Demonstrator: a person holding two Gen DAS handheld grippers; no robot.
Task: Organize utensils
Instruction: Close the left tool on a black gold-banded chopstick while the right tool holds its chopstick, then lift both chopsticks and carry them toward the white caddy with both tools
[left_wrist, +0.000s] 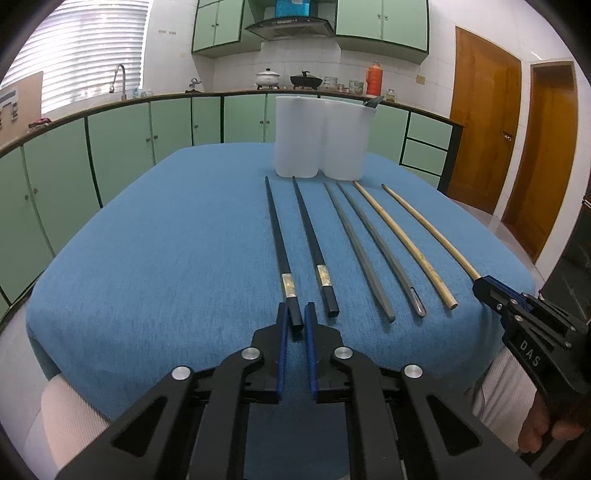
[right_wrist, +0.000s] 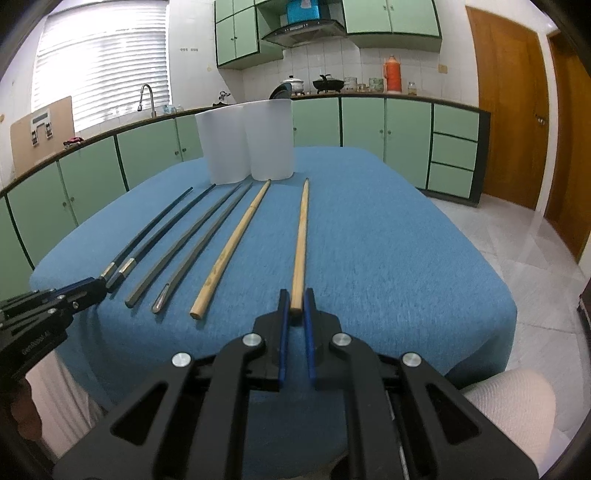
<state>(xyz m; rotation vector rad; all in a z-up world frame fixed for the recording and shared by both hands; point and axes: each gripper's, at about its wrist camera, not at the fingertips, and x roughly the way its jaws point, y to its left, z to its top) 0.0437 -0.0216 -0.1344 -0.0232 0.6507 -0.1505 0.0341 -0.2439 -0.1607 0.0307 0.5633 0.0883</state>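
Note:
Six chopsticks lie side by side on the blue tablecloth (left_wrist: 166, 240): two black, two grey, two wooden. My left gripper (left_wrist: 295, 310) is shut on the near end of the leftmost black chopstick (left_wrist: 277, 236); its partner (left_wrist: 310, 236) lies just to the right. My right gripper (right_wrist: 295, 297) is shut on the near end of the rightmost wooden chopstick (right_wrist: 300, 240), with the other wooden one (right_wrist: 232, 247) to its left. The grey pair (left_wrist: 354, 243) rests in the middle. A white two-compartment holder (left_wrist: 317, 136) stands upright beyond the far tips.
A dark utensil (left_wrist: 373, 101) sticks out of the holder's right compartment. Green kitchen cabinets (left_wrist: 122, 147) curve behind the table, and wooden doors (left_wrist: 484, 122) stand to the right. The person's white-sleeved arms flank the table's near edge.

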